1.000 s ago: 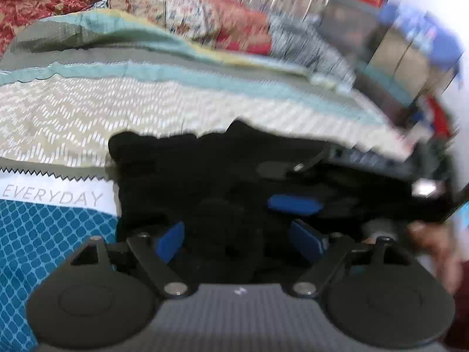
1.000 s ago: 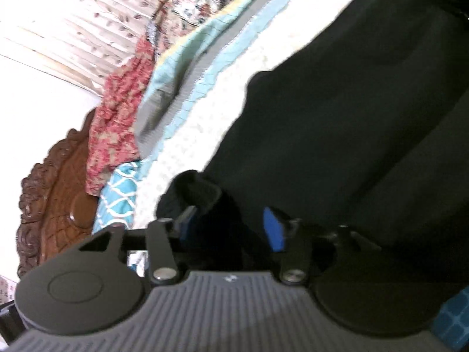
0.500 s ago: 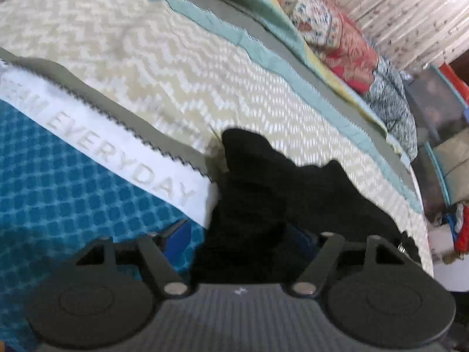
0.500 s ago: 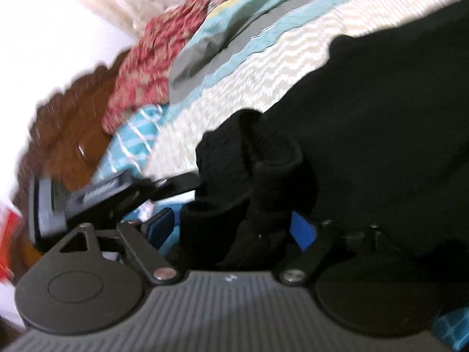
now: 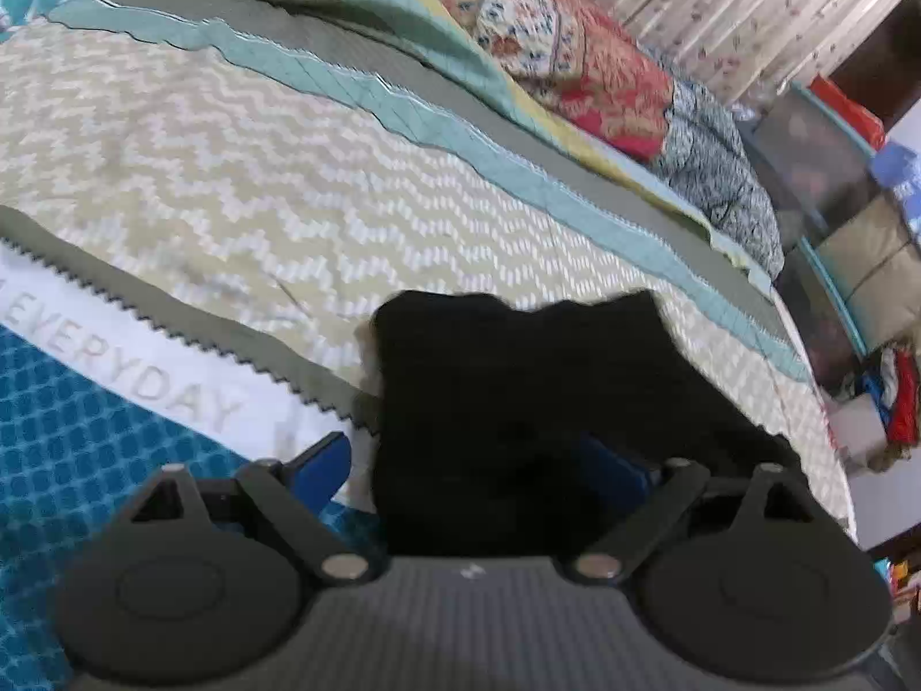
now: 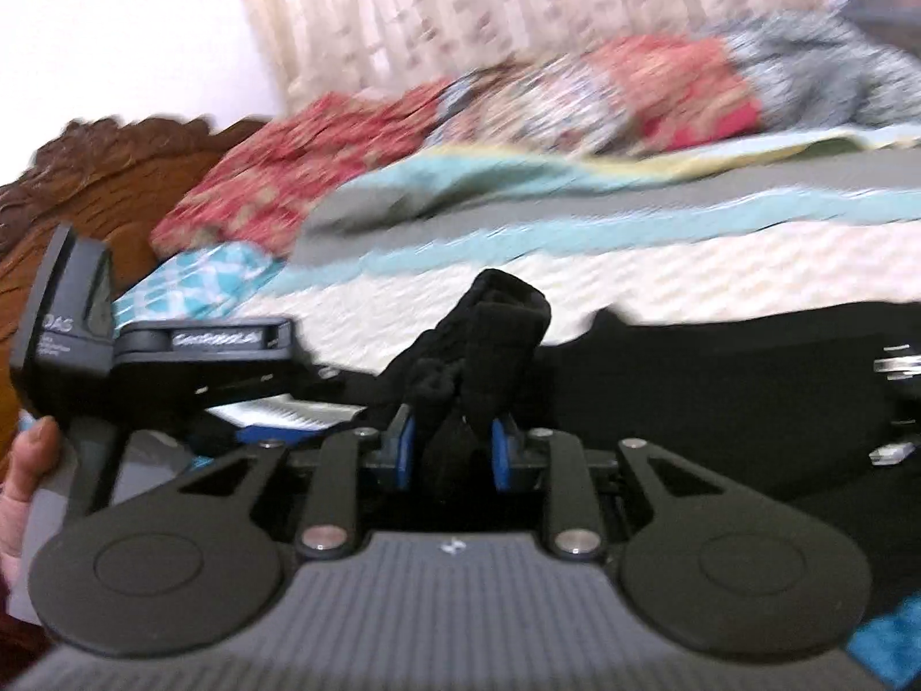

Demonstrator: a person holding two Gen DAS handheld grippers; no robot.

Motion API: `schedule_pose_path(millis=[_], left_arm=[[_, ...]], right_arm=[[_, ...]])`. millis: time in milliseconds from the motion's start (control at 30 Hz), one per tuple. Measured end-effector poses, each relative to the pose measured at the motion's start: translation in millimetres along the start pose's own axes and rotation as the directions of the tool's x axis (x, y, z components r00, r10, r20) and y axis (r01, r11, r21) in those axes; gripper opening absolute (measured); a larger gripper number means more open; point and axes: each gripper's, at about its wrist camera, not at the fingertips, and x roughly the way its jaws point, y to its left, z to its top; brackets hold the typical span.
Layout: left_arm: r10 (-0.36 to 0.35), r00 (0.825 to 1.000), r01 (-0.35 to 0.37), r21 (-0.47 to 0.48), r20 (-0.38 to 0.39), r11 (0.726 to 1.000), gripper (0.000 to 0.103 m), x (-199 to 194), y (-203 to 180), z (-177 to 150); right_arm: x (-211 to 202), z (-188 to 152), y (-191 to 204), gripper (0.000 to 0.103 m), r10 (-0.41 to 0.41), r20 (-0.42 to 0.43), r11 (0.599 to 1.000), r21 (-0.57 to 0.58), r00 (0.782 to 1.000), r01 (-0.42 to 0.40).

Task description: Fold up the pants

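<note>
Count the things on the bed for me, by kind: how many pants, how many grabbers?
Black pants: 1
Grabbers: 2, the left gripper and the right gripper
Bedspread: 1
Total: 4

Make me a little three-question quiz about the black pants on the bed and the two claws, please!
1. True or false: the right claw is pinching a bunch of the black pants.
2. Which word is printed on the bedspread beside the pants? A) EVERYDAY B) MONDAY C) HOLIDAY
3. Fill in: the left claw stands ____, with pants cloth lying loose between its blue pads.

Key:
1. True. Its jaws have just been closing and now press on the cloth.
2. A
3. open. Its jaws have just been opening.
</note>
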Motion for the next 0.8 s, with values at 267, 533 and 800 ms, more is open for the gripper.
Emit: schedule_pose_path(millis=[267, 533, 800], left_arm=[[0.103, 0.985, -0.09, 0.101, -0.136, 0.991, 0.088, 56, -39, -21], [0.309, 0.949, -0.27, 0.354, -0.058, 0.895, 0.089, 70, -73, -47], [0.151, 0.985, -0.129, 0.222, -0.085, 0.967, 0.098, 47, -53, -20]], right_arm=[[25, -37, -69, 0.031, -0.091, -0.146, 0.952, 0.276, 0.985, 0.129], [35, -28, -64, 0.041, -0.068, -0.148, 0.956, 0.272, 0.987, 0.106], [-35, -26, -43, 0.051, -0.195, 0.066, 0.975, 0.119, 0.979, 0.186]])
